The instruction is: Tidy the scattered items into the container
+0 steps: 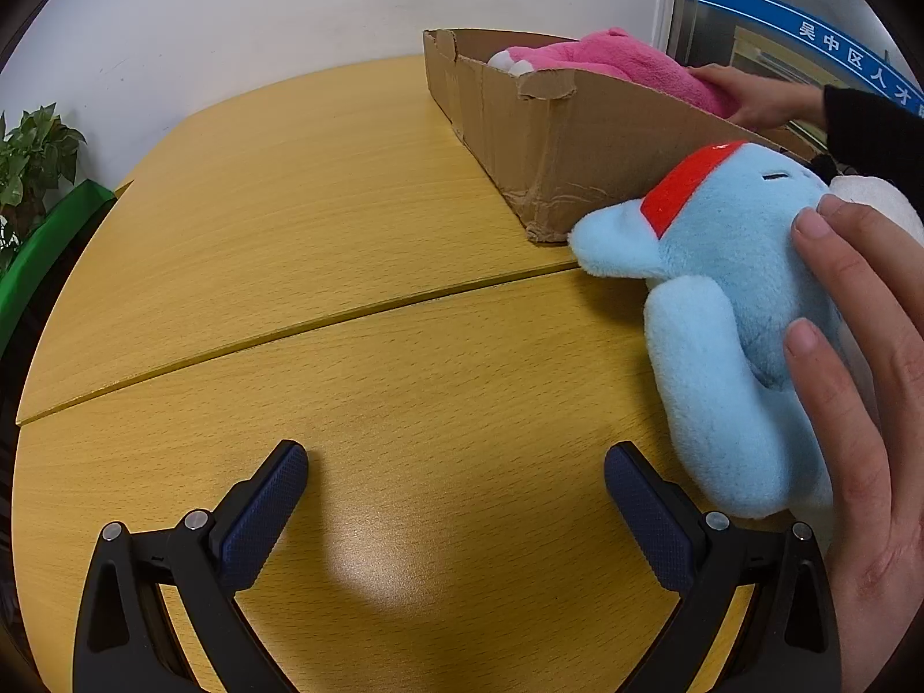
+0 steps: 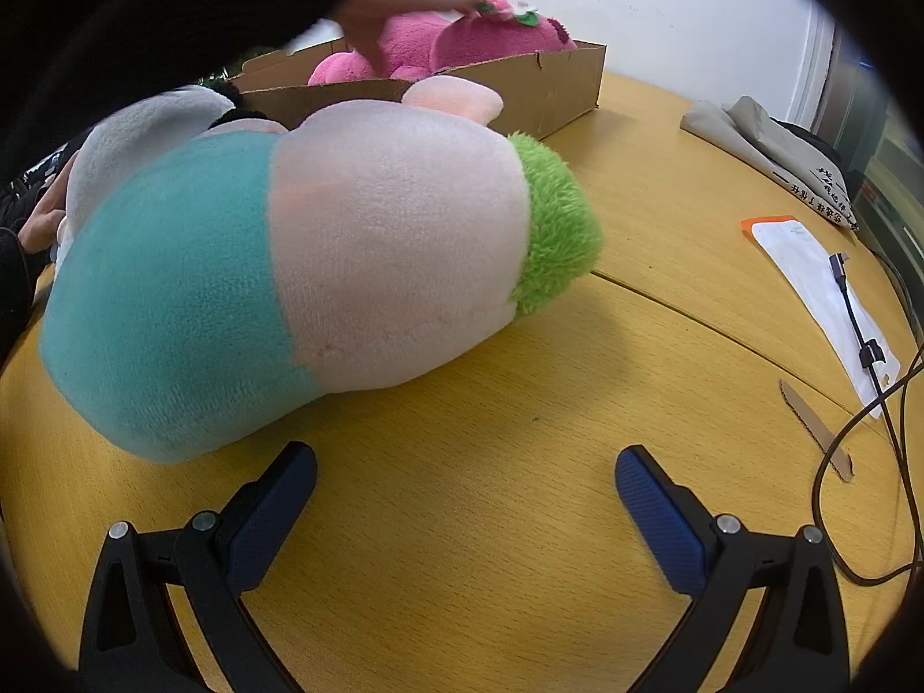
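Note:
A light blue plush toy with a red patch lies on the wooden table at the right, and a bare hand rests on it. My left gripper stands open over bare table to its left. A torn cardboard box behind holds a pink plush, touched by another hand. In the right wrist view a large teal, pale pink and green plush lies just ahead of my open right gripper. The box and pink plush sit behind it.
A potted plant and a green object stand off the table's left edge. On the right lie a white packet, a dark cable, a cardboard strip and a folded grey bag.

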